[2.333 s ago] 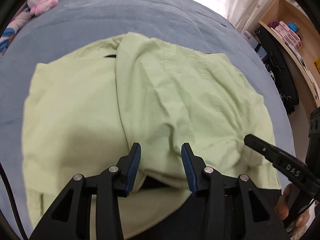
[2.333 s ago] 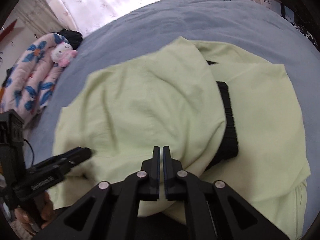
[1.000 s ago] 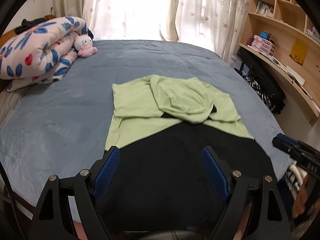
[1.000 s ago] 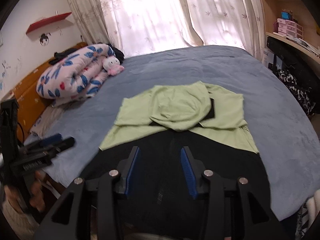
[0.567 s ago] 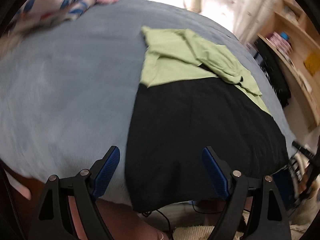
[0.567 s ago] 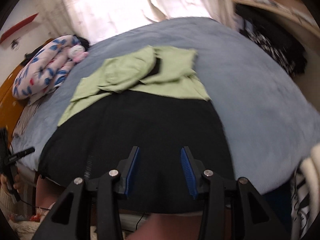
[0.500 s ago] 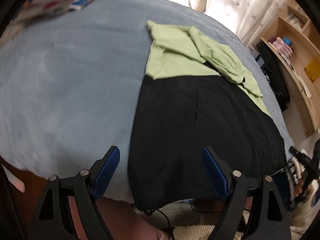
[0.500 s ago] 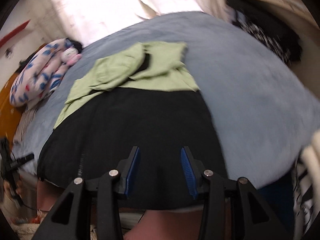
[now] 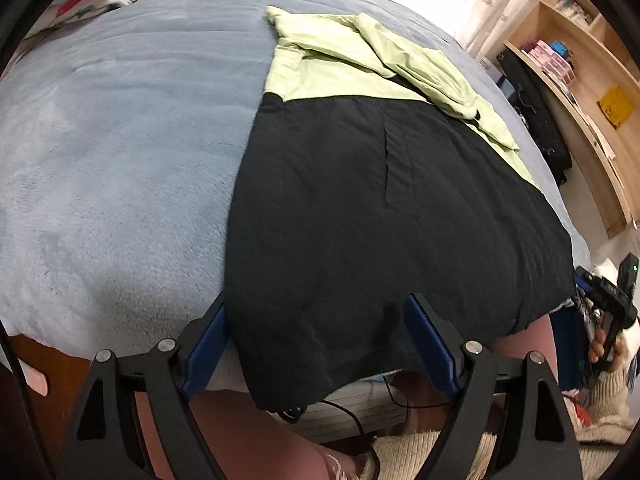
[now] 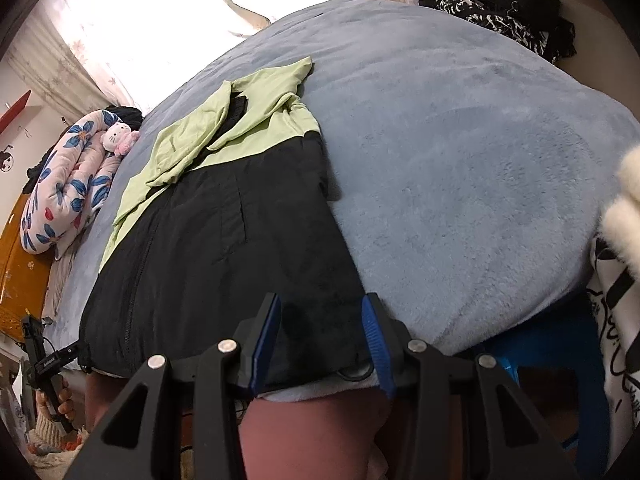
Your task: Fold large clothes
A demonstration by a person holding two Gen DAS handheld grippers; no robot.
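A large jacket lies flat on the blue-grey bed [image 9: 120, 140], its lower half black [image 9: 380, 208] and its upper half light green [image 9: 340, 52] with the sleeves folded across it. My left gripper [image 9: 316, 308] stands wide open over the jacket's near left hem corner; the black hem lies between its fingers, which do not press on it. My right gripper [image 10: 320, 304] is half open over the near right hem corner [image 10: 320, 344], with black fabric between the pads. Each gripper also shows small in the other view: right gripper [image 9: 604, 300], left gripper [image 10: 48, 360].
A rolled floral quilt [image 10: 68, 184] and a pink plush toy [image 10: 118, 138] lie at the bed's far left. Wooden shelves [image 9: 580, 60] and dark clothes [image 10: 500, 20] line the right side. A blue stool [image 10: 540, 352] and the person's legs are at the bed's near edge.
Both grippers came back from the green top, opened, and sank to the bed's near edge. The left went to the left hem corner and the right to the right one.
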